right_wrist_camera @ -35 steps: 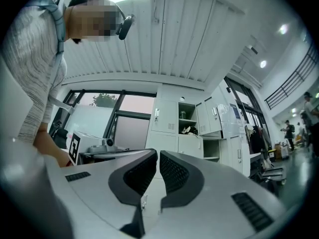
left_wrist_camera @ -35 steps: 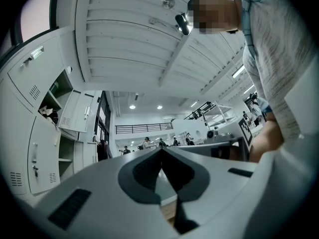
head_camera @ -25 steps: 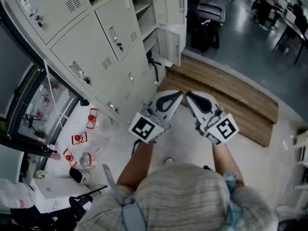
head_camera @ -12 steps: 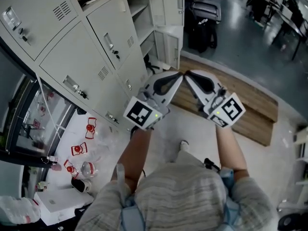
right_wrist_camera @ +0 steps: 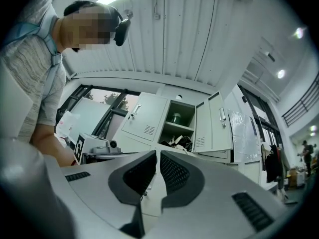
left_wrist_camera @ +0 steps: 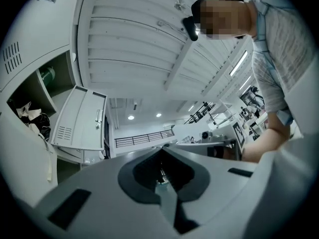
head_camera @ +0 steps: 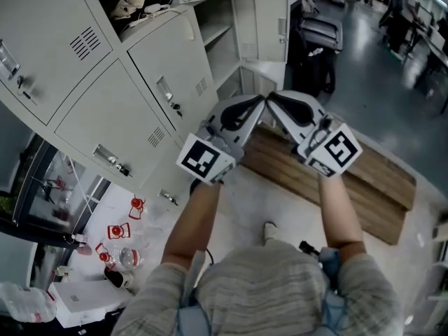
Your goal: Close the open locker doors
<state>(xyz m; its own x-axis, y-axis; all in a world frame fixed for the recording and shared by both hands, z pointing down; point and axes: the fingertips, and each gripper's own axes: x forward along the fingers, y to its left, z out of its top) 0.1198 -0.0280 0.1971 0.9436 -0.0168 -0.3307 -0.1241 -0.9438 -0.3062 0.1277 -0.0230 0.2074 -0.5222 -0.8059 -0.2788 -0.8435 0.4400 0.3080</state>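
- Person's forearms [head_camera: 199,219] reach fwd over the pale floor; striped top at bottom of head view.
- Low at left, beside the lockers: small red-and-clear items [head_camera: 115,231] on a white surface.
- left tool [head_camera: 260,101]: jaws shut tight, tips meeting, nothing btwn them.
- right tool [head_camera: 274,99]: jaws closed to a thin slit, also empty.
- Both tools side by side, tips nearly touching, aimed twd the lockers and clear of any door.
- wooden platform [head_camera: 350,180] lies on the floor just past the tools, in front of the far lockers.
- locker bank [head_camera: 119,110] runs along the left; nearer doors closed, w/ handles and locks.
- Past those, open ones: top compartment [head_camera: 136,2] w/ clutter inside.
- Next column: bare shelves [head_camera: 217,32] exposed, tall open door [head_camera: 272,25] swung out to their right.
- lower open door [head_camera: 260,75] stands ajar just beyond the tool tips.
- Right gripper view shows an open compartment w/ a jar on the upper shelf, clutter below.
- Furthest: dark chair or bags [head_camera: 315,47], can't tell which, then grey floor and desks.
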